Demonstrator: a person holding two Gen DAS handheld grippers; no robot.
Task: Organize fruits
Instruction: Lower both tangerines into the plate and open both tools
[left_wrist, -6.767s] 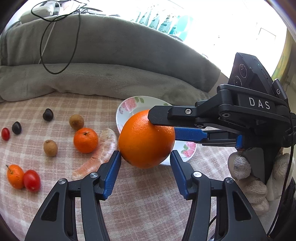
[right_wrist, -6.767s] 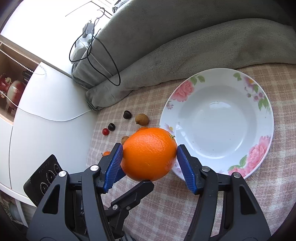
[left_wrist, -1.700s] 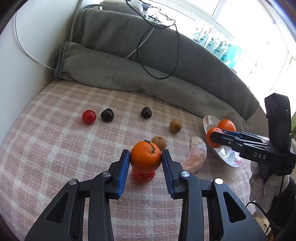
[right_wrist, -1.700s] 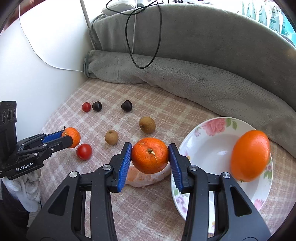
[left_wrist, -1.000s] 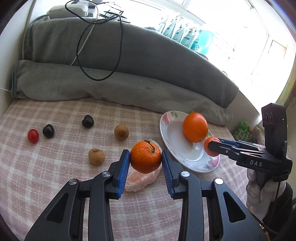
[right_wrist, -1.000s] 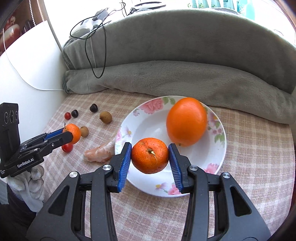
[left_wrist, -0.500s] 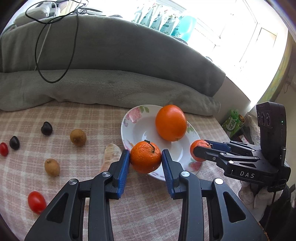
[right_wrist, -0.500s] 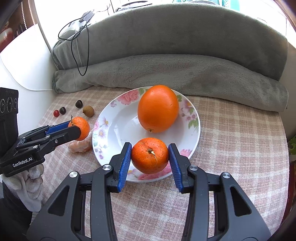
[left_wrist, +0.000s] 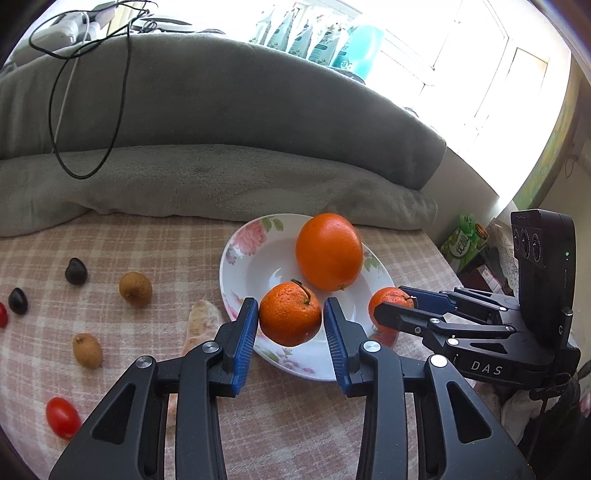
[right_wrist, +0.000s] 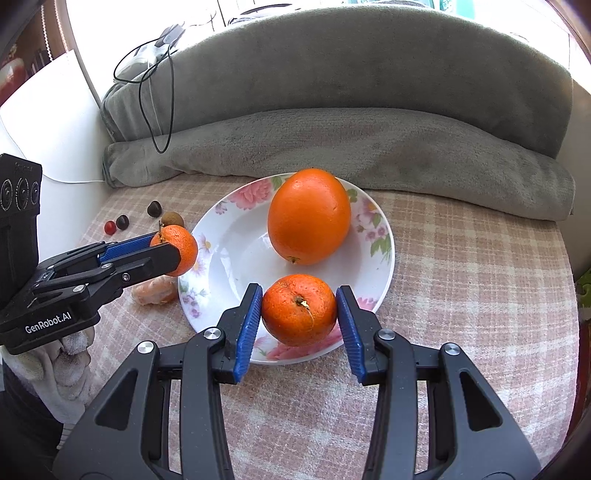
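Note:
A white floral plate (left_wrist: 251, 266) (right_wrist: 229, 266) holds a large orange (left_wrist: 328, 251) (right_wrist: 309, 216). My left gripper (left_wrist: 291, 321) is shut on a small tangerine (left_wrist: 290, 314) and holds it over the plate's near left rim; it shows at the left in the right wrist view (right_wrist: 173, 251). My right gripper (right_wrist: 299, 314) is shut on another tangerine (right_wrist: 299, 309) over the plate's near edge; it shows at the right in the left wrist view (left_wrist: 391, 308).
On the checked cloth left of the plate lie a peeled citrus piece (left_wrist: 201, 325), two brown longans (left_wrist: 135, 289), two dark fruits (left_wrist: 75, 271) and cherry tomatoes (left_wrist: 62, 417). A grey rolled blanket (left_wrist: 221, 177) runs along the back. The table edge drops off at the right.
Both grippers have carried their tangerines toward the plate and now hold them over its rim. The large orange sits still on the plate.

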